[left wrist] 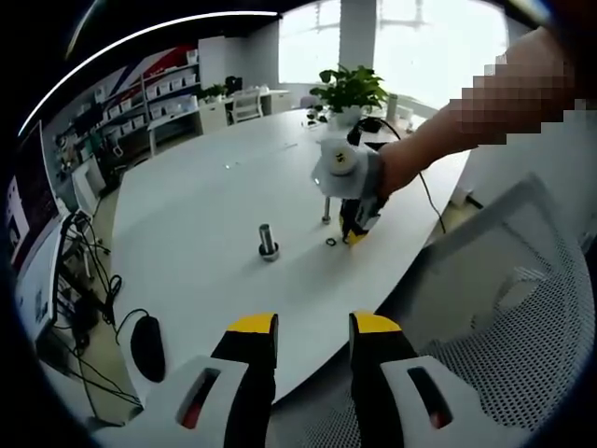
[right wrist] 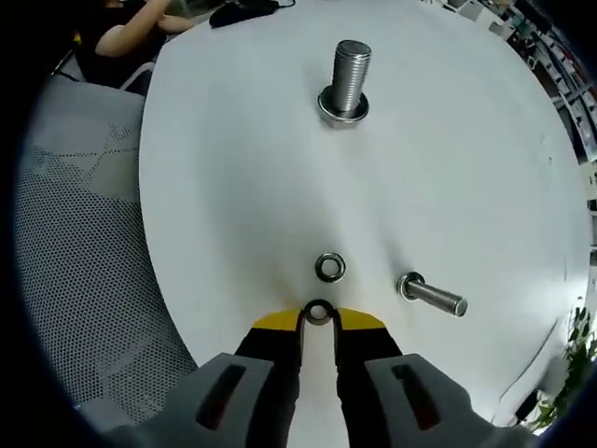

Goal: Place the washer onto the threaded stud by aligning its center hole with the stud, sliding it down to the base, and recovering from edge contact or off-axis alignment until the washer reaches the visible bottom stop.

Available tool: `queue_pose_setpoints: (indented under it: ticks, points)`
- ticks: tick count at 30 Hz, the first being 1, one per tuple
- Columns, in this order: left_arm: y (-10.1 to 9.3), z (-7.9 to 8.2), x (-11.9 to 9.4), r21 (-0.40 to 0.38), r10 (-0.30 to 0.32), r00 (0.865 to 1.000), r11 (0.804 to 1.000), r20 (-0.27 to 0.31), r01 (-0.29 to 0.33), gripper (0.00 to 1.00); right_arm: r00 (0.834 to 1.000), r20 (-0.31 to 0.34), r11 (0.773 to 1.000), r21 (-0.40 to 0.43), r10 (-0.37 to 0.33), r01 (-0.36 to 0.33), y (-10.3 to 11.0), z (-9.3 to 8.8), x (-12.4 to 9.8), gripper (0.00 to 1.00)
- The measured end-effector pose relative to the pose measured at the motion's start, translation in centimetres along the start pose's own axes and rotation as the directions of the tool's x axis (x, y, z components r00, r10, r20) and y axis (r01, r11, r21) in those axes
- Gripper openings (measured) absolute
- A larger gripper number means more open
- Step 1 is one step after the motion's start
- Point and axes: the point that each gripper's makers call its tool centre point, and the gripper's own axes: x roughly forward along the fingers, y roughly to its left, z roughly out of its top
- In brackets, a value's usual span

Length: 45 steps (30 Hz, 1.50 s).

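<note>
Yellow-tipped right tongs (right wrist: 319, 317) pinch a small metal washer (right wrist: 319, 312) just above the smooth white surface (right wrist: 466, 168). Beyond lie a second ring (right wrist: 329, 268), a thin bolt (right wrist: 432, 295) and the thick threaded stud (right wrist: 348, 78). Left tongs (left wrist: 314, 331) hang open, apart.

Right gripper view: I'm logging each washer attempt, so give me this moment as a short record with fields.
right gripper: jaws nearly closed on a washer at the tips, low over the white table
second washer: flat on the table just ahead of the jaws
upright stud: far ahead, ring at its base
smaller bolt: beside the washers
left gripper: jaws open, holding nothing
</note>
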Motion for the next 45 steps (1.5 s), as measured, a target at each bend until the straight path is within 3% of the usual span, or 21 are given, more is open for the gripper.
queue_pose_setpoints:
  ticks: [4,7,11,17,21,31,45]
  points:
    - [0.1,0.0,0.0,-0.003,0.001,1.0,1.0,0.001,-0.001,0.29,1.0,-0.024,1.0,0.002,-0.012,0.012,-0.6,0.3,0.2,0.15]
    - [0.2,-0.1,0.1,-0.006,0.002,1.0,1.0,0.003,-0.002,0.29,1.0,-0.013,0.999,0.053,-0.002,0.003,-0.5,0.0,0.0,0.15]
    - [0.2,0.1,0.0,-0.011,0.003,1.0,1.0,0.007,-0.003,0.29,0.999,0.039,0.995,0.094,-0.02,0.017,-0.5,-0.3,-0.3,0.14]
    - [0.1,0.1,-0.1,-0.012,0.001,1.0,1.0,0.004,-0.001,0.29,0.984,0.172,0.981,0.193,-0.033,-0.001,-0.4,0.0,-0.1,0.14]
    - [0.0,-0.1,0.1,-0.006,-0.004,1.0,1.0,-0.003,0.004,0.29,0.978,0.205,0.971,0.237,-0.036,-0.014,-0.2,-0.1,-0.1,0.14]
    - [-0.3,0.0,0.0,-0.005,-0.013,1.0,1.0,-0.005,0.013,0.29,0.969,0.24,0.959,0.283,-0.051,-0.02,-0.2,-0.6,-0.8,0.13]
    - [-0.3,0.1,-0.1,-0.007,-0.02,1.0,1.0,0.002,0.02,0.29,0.95,0.286,0.943,0.332,-0.128,0.027,-3.3,-0.3,-4.1,0.13]
